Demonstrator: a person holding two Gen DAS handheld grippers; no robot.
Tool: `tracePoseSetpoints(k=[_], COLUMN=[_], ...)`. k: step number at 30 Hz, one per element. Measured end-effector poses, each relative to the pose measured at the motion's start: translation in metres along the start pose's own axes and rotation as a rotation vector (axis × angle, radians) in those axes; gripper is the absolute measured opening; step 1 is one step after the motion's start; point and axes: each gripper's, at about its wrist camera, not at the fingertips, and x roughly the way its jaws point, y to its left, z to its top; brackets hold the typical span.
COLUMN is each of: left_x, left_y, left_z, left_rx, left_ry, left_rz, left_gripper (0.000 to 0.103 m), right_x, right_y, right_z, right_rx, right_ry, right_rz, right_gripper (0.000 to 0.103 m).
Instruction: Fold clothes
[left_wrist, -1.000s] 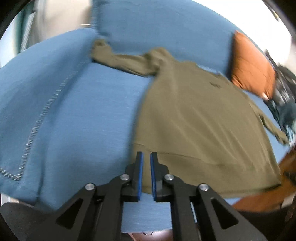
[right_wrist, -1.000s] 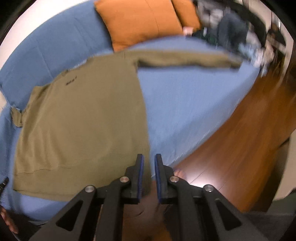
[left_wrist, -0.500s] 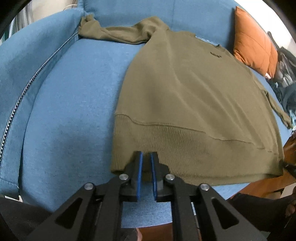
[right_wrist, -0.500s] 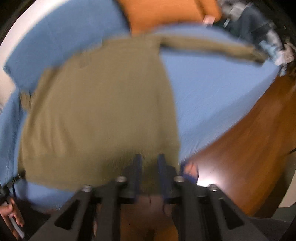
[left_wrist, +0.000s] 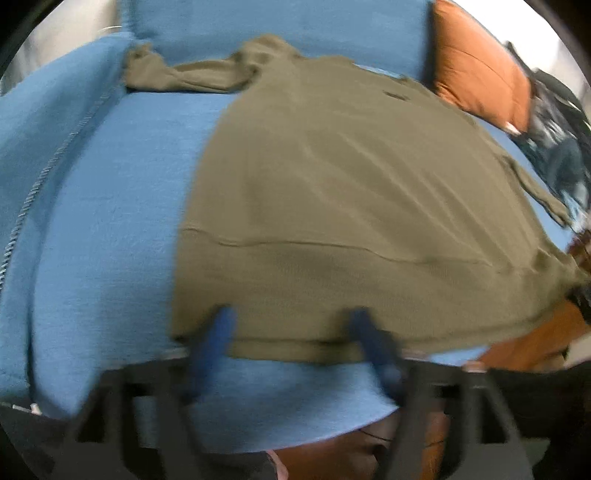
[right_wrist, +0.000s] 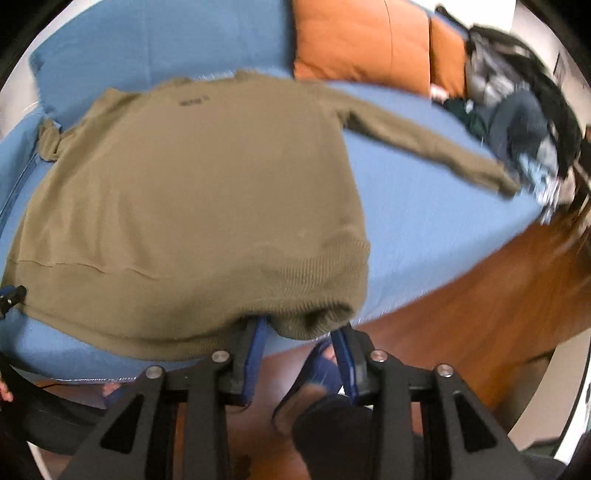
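1. Left gripper now spread wide at the hem, no longer pinched together; right gripper likewise parted.
2. Olive sweater flat on blue sofa, hem between both pairs of fingers.
3. Likely ready to clamp and fold.

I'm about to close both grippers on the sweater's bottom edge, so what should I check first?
1. Left gripper open: ok, jaws wide apart.
2. Right gripper open: ok.
3. Hem of the sweater between the left jaws: ok, the edge lies between them; how deep, cannot tell through the blur.
4. Hem between the right jaws: ok, the bunched corner hangs over the sofa edge between them.
5. Body spread flat: ok, only faint creases.
6. Sleeves tidy: not ok, the left sleeve is crumpled by the armrest.
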Motion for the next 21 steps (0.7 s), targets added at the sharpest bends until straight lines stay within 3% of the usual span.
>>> tracePoseSetpoints(k=[1,5,21], left_x=[0.004,0.009,-0.044], left_y=[-0.005,-0.025,-0.043], left_z=[0.0,-0.008,0.003], left_rx=[0.027,0.132,0.096], left_ry=[0.012,0.031,-0.042], left_rz=[0.006,0.085,0.001], left_gripper=[0.099,0.099,0.094], right_x=[-0.007,-0.016,-0.025], right_y=[0.003,0.0,-0.011], right_z=[0.001,0.001,0.018], right_rx=[-0.02,-0.009,0.048], right_ry=[-0.029,-0.051,-0.123], right_rz=[-0.014,-0.008,0.023], right_gripper=[0.036,0.036,0.037])
